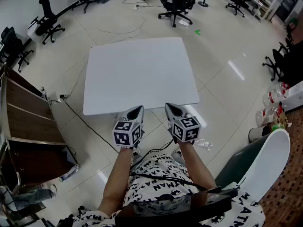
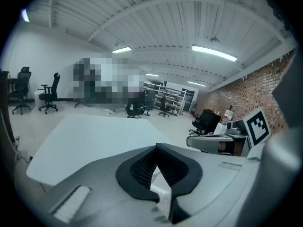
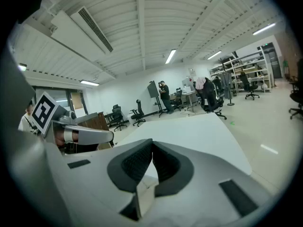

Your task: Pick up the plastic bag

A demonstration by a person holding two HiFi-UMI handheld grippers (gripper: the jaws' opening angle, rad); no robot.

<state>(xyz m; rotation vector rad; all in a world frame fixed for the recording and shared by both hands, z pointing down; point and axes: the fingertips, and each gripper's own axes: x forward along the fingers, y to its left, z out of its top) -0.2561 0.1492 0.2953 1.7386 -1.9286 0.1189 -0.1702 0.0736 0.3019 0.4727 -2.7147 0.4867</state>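
Note:
No plastic bag shows on the white table, whose top is bare in all views. My left gripper and right gripper hover side by side just short of the table's near edge, pointing forward and slightly down. In the left gripper view the left gripper has its jaws together with nothing between them. In the right gripper view the right gripper is likewise shut and empty. A small clear plastic item lies on the floor by my right forearm; I cannot tell what it is.
A wooden cabinet stands at the left and a white chair at the right. Bottles cluster on the floor at the far right. Office chairs stand beyond the table. A black cable runs across the floor.

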